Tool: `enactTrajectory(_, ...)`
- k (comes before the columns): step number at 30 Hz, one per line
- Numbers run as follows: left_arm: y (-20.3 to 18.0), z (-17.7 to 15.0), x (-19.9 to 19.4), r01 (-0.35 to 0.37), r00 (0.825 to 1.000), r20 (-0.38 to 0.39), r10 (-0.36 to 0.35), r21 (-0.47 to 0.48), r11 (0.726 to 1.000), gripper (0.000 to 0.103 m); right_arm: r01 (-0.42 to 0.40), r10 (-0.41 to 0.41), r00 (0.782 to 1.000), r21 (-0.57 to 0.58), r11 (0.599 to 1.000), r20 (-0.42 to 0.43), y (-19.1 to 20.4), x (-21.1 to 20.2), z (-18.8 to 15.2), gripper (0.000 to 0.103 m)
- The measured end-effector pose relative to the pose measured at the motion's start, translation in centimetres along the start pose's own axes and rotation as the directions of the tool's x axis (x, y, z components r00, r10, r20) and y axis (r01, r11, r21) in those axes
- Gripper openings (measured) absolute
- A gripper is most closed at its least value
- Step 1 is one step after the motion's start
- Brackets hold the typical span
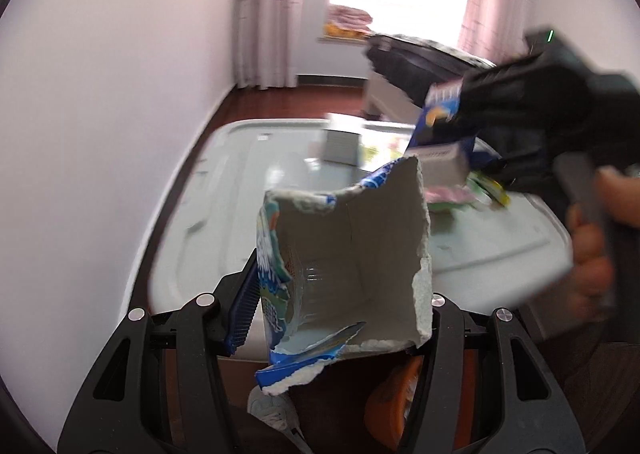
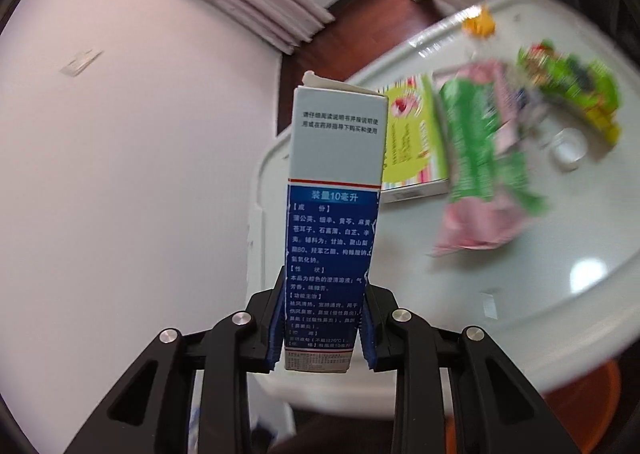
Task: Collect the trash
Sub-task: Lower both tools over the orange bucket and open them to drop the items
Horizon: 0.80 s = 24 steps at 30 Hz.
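Black left gripper (image 1: 332,318), closest to its camera, stands about half open with its blue ribbed pads pressed on a torn cardboard box (image 1: 352,258), grey inside and printed blue outside, held open-side up over the near edge of the pale glossy desk (image 1: 224,190). Right of it, the right gripper (image 1: 452,122) carries a tall blue-and-white printed carton (image 2: 334,222), clamped by its lower end between narrowly set pads, raised above the desk's left edge. Farther right on the desk lie a yellow-green flat box (image 2: 412,142), a pink-and-green wrapper (image 2: 480,158), a green-yellow packet (image 2: 576,94) and a small white cap (image 2: 568,146).
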<state>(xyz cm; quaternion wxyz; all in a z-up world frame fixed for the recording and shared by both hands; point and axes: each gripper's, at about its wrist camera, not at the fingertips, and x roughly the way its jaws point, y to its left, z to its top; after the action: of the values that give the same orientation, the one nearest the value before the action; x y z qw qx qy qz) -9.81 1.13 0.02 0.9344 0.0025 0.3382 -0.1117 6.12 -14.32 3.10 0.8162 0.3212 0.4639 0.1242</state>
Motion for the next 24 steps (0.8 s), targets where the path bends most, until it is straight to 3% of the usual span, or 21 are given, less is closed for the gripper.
enactTrajectory(4, -3.9, -0.8, 0.2, 0.104, 0.994, -0.039, -0.1, 0.091, 0.99, 0.054, 0.004, -0.011, 0.999, -0.164, 0.987, -0.045, -1.5, -6.0, -3.3, 0.033)
enactTrajectory(8, -8.4, -2.9, 0.8, 0.175, 0.981, -0.12, -0.153, 0.203, 0.963, 0.054, 0.087, -0.13, 0.984, -0.3, 0.95, -0.126, -5.1, -9.8, -8.6, 0.033)
enactTrajectory(11, -10.9, -4.7, 2.5, 0.259, 0.945, -0.252, -0.21, 0.18, 0.949, 0.054, 0.126, -0.202, 0.954, -0.317, 0.94, -0.222, -8.9, -9.5, -12.0, 0.033)
enactTrajectory(14, -13.2, -7.4, 4.8, 0.292, 0.899, -0.384, -0.208, 0.173, 0.941, 0.056, 0.131, -0.222, 0.923, -0.284, 0.95, -0.315, -11.9, -8.4, -13.9, 0.033)
enactTrajectory(15, -13.9, -8.3, 5.5, 0.288, 0.889, -0.416, -0.189, 0.191, 0.938, 0.057, 0.156, -0.252, 0.91, -0.292, 0.944, -0.329, -13.0, -7.7, -14.6, 0.037)
enactTrajectory(16, -14.6, -9.0, 6.3, 0.302, 0.873, -0.451, -0.185, 0.203, 0.931, 0.066, 0.163, -0.266, 0.896, -0.295, 0.942, -0.355, -13.8, -6.6, -14.5, 0.046)
enactTrajectory(17, -14.9, -9.9, 7.1, 0.31, 0.851, -0.495, -0.173, 0.21, 0.927, 0.075, 0.163, -0.272, 0.882, -0.292, 0.942, -0.385, -14.2, -5.7, -14.6, 0.074)
enactTrajectory(18, -15.4, -10.8, 8.0, 0.29, 0.837, -0.531, -0.133, 0.225, 0.93, 0.075, 0.179, -0.283, 0.876, -0.282, 0.943, -0.39, -14.9, -5.3, -14.9, 0.095)
enactTrajectory(19, -15.6, -11.5, 8.6, 0.278, 0.831, -0.546, -0.105, 0.244, 0.929, 0.075, 0.189, -0.289, 0.875, -0.274, 0.943, -0.388, -15.3, -5.1, -14.9, 0.095)
enactTrajectory(20, -15.9, -11.8, 8.9, 0.268, 0.831, -0.55, -0.082, 0.267, 0.926, 0.075, 0.201, -0.296, 0.874, -0.268, 0.942, -0.386, -15.7, -5.1, -14.9, 0.095)
enactTrajectory(21, -16.0, -11.9, 8.9, 0.254, 0.836, -0.546, -0.06, 0.287, 0.924, 0.075, 0.208, -0.289, 0.886, -0.244, 0.947, -0.364, -16.0, -5.7, -14.5, 0.095)
enactTrajectory(23, -15.8, -11.1, 8.2, 0.268, 0.849, -0.52, -0.099, 0.261, 0.927, 0.075, 0.194, -0.26, 0.915, -0.229, 0.954, -0.307, -16.0, -7.5, -13.9, 0.095)
enactTrajectory(24, -15.6, -10.1, 7.1, 0.284, 0.868, -0.476, -0.142, 0.239, 0.929, 0.075, 0.197, -0.261, 0.923, -0.236, 0.951, -0.283, -15.9, -7.8, -13.3, 0.095)
